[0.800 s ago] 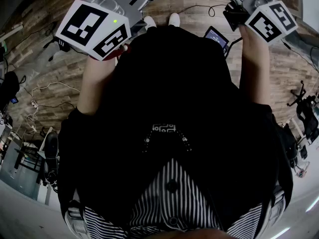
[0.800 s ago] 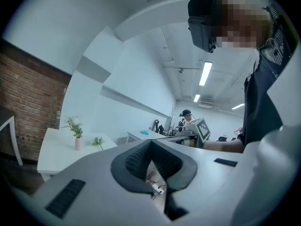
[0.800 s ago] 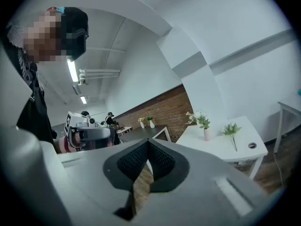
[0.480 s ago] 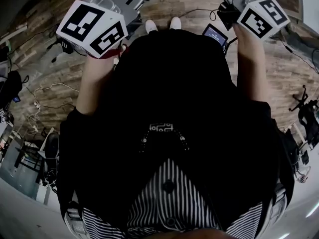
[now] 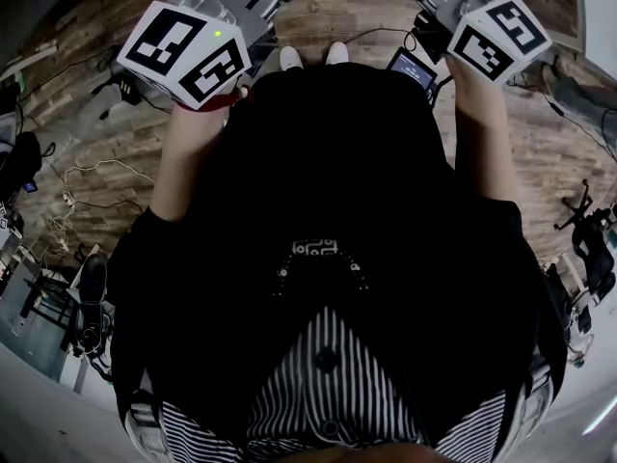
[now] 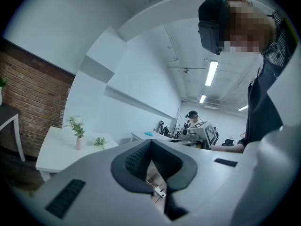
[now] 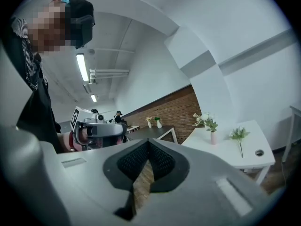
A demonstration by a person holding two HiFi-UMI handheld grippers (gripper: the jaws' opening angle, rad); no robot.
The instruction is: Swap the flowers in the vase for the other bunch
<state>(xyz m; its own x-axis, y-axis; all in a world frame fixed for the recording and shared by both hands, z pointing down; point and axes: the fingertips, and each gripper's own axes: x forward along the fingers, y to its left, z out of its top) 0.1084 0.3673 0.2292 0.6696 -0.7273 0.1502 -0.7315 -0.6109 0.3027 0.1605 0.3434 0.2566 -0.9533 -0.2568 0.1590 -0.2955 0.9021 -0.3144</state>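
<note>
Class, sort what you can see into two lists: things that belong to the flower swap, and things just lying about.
Job: pink vase; flowers in it; loose bunch beside it; white table.
Lying about: small round object on that table; vases on the dark table; floor cables.

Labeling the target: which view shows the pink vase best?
Right gripper view: the pink vase stands clear on the white table, flowers in it, spare bunch beside it. Left gripper view shows the vase smaller. Head view shows none of it.
</note>
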